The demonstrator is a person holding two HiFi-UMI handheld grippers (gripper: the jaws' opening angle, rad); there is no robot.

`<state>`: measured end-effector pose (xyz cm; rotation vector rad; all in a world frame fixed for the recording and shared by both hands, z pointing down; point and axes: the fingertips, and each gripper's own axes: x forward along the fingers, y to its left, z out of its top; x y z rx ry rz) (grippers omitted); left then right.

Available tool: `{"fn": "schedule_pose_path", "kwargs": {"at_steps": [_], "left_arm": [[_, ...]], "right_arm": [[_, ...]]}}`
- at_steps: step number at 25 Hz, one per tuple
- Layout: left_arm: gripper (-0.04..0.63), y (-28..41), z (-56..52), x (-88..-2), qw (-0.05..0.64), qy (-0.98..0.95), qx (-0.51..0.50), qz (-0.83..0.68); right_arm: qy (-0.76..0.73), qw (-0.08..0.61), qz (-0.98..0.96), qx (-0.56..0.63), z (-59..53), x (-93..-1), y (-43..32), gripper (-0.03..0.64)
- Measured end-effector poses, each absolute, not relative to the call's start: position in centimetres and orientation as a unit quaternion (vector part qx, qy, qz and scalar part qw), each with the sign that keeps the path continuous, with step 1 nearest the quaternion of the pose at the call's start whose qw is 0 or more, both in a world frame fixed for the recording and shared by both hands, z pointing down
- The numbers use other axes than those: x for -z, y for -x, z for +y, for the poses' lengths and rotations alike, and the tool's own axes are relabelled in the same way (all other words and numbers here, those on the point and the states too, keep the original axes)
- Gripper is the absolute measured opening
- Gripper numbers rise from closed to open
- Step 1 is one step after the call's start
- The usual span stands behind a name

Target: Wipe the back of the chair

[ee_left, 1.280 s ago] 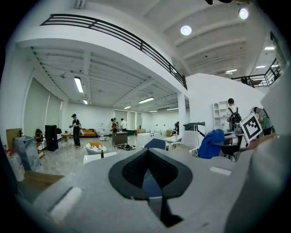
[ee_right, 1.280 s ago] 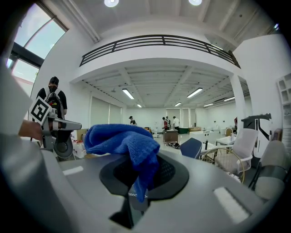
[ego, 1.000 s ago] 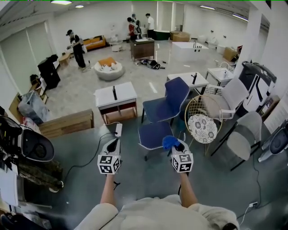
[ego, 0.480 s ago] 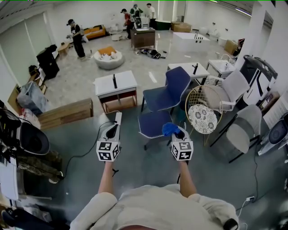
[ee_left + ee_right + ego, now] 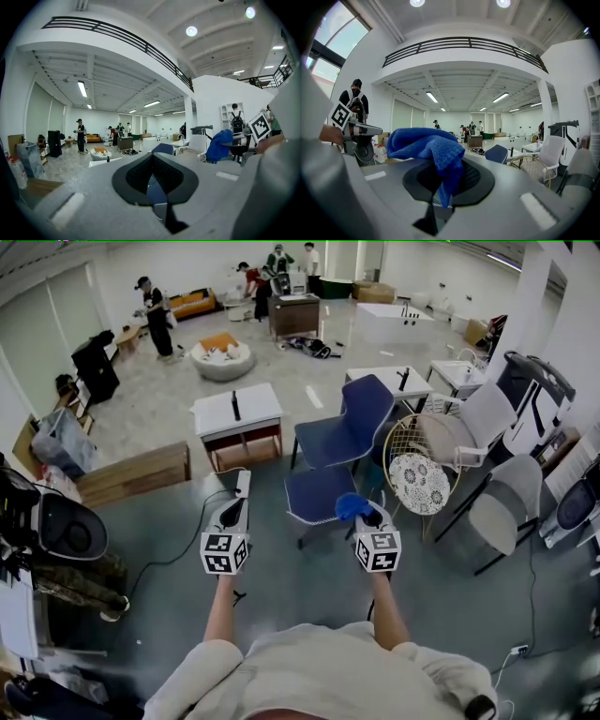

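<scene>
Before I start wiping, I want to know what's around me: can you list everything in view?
blue chairs: two, blue, on the floor just ahead of the grippers
wire chair: one, gold with a white lace seat, right of the blue chairs
pale chairs: two, white-grey, far right
white tables: at least two, beyond the blue chairs
wooden box: one, brown, left
people: several, far end of the hall
blue cloth: one, clamped in the right gripper
left gripper: grey, jaws nearly together, empty
right gripper: grey, shut on the blue cloth

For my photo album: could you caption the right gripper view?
Right tongs clamped on a blue cloth, pointed toward a blue chair ahead.
</scene>
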<state>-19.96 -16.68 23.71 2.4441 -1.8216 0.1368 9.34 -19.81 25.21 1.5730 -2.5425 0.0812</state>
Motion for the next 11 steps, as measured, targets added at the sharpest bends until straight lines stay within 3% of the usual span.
{"fn": "schedule_pose_path", "kwargs": {"at_steps": [11], "left_arm": [[0.0,20.19,-16.54,-23.99,0.047,-0.802,-0.045,-0.594]], "right_arm": [[-0.522,0.078,-0.849,-0.029,-19.76,-25.51,-8.8,0.043]]}}
